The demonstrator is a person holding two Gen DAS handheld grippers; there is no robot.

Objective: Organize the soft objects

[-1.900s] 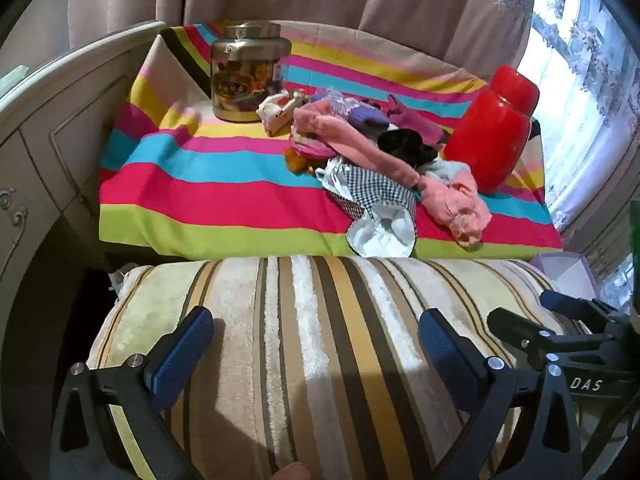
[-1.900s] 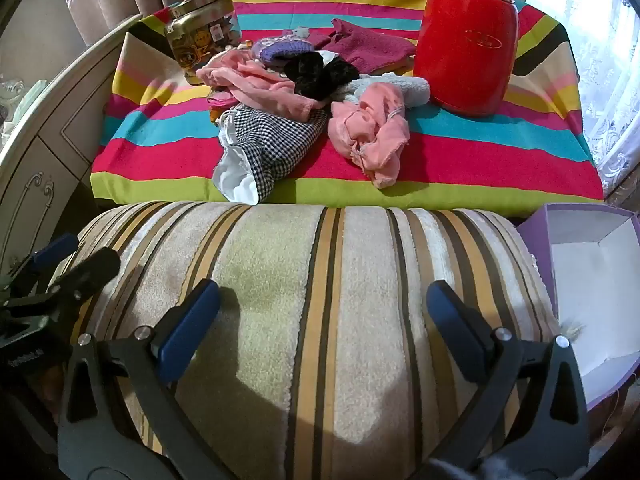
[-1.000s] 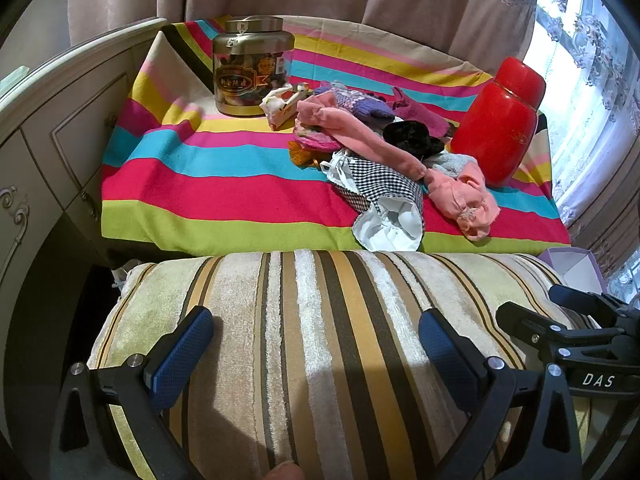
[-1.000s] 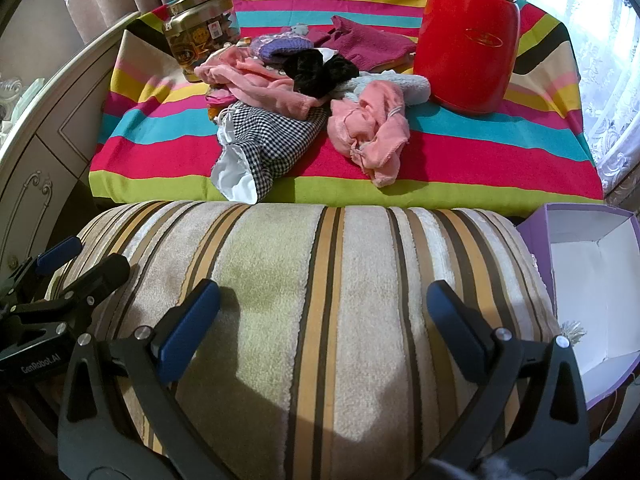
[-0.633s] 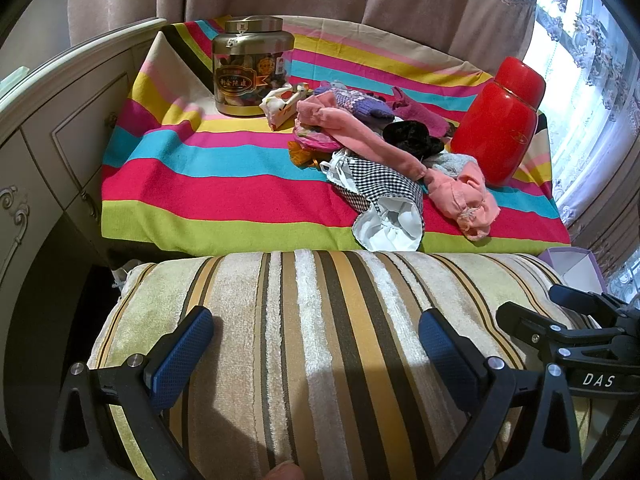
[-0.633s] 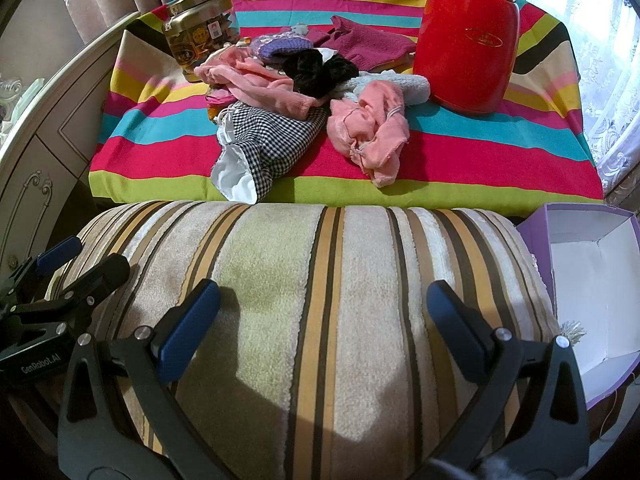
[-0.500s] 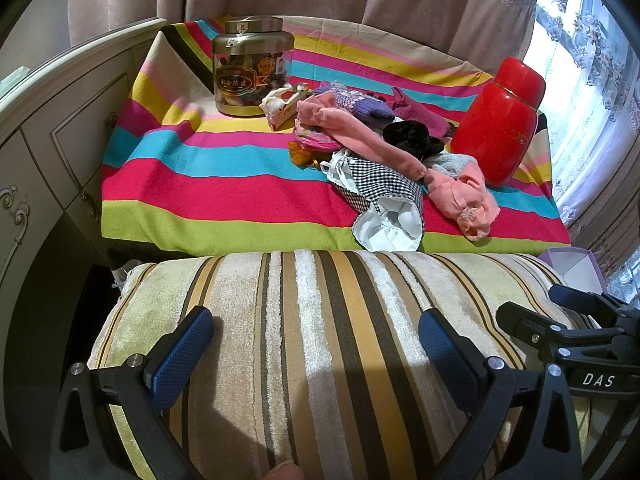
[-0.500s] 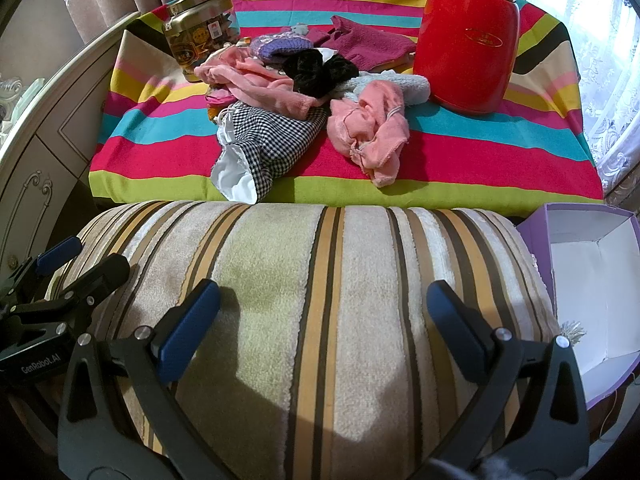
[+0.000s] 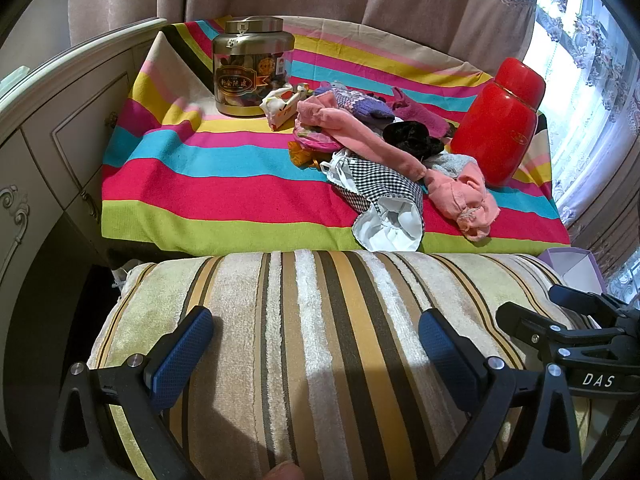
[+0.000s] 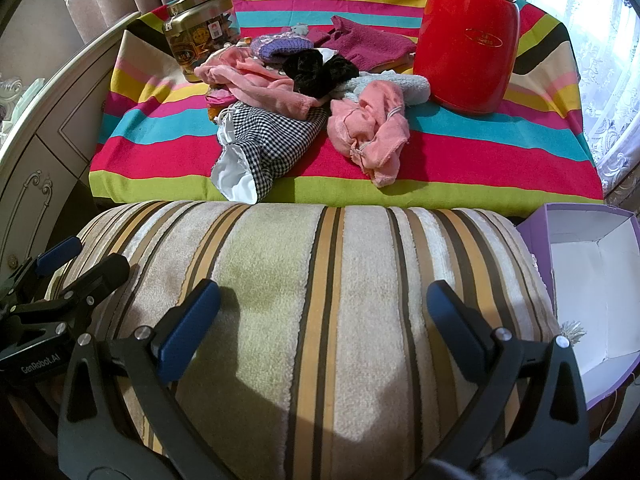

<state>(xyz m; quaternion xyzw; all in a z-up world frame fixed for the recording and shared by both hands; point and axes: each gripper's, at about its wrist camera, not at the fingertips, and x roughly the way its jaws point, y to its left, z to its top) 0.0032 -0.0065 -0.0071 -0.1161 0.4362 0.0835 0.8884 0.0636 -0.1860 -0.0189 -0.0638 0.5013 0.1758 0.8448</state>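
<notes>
A pile of soft items [image 9: 384,152] [image 10: 304,96] lies on the striped cloth: pink garments, a black-and-white checked piece [image 10: 272,144], a black scrunchie, purple and magenta knits. Nearer to me is a striped plush cushion [image 9: 320,320] [image 10: 320,280]. My left gripper [image 9: 316,340] stands open over the cushion's left part, and my right gripper [image 10: 322,316] stands open over its right part. Neither holds anything. Each gripper shows at the edge of the other's view. The pile lies well beyond both.
A red jar [image 9: 500,120] [image 10: 468,36] stands right of the pile and a gold-lidded tin [image 9: 252,68] [image 10: 196,36] behind it on the left. An open purple box [image 10: 592,280] sits right of the cushion. A white cabinet [image 9: 48,140] borders the left side, and curtains hang behind.
The left gripper's view shifted slightly about two seconds ago. Over the last second neither gripper nor any item has moved.
</notes>
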